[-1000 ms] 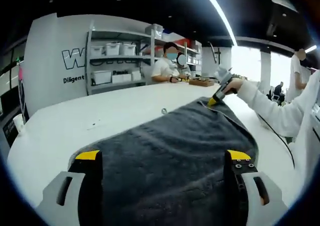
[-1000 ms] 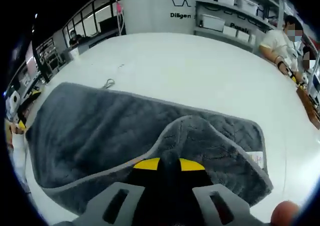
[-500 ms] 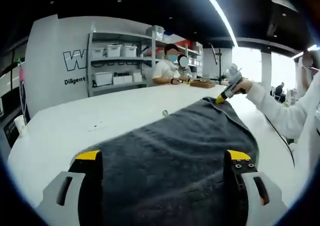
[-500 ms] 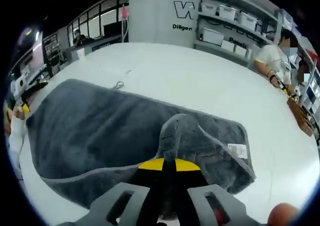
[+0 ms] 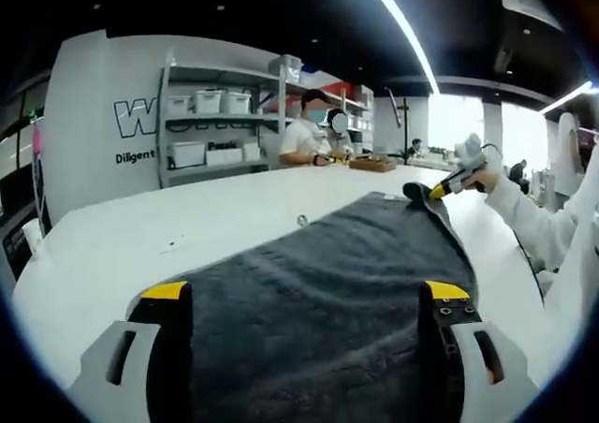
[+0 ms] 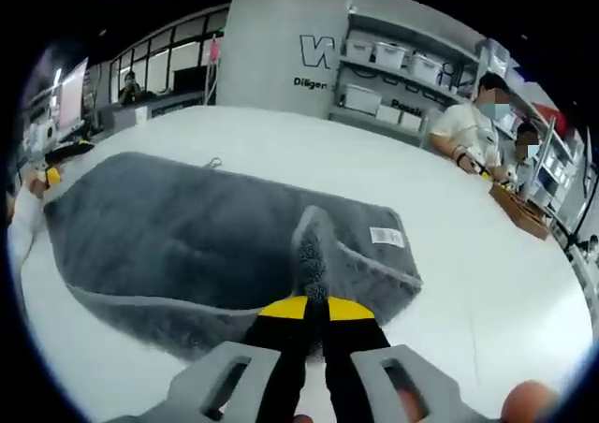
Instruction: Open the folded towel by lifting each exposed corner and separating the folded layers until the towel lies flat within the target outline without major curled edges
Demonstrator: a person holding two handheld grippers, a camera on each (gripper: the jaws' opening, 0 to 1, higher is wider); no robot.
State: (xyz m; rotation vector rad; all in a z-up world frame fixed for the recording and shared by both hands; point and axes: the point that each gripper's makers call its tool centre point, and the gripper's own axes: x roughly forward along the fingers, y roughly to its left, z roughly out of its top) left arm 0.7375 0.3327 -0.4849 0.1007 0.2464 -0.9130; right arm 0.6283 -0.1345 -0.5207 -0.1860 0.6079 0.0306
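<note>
"W", "Diligen" on grey wall [image 6: 271, 39]

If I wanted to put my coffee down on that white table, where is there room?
The white table lies bare between the grey plush towel and the seated people's wooden tray, and between the towel and the shelving wall. Crowded: the towel's near end, pinched by the right gripper.

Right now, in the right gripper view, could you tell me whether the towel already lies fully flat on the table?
No, the right gripper pinches a fold of the grey towel and holds it raised above the white table.
</note>
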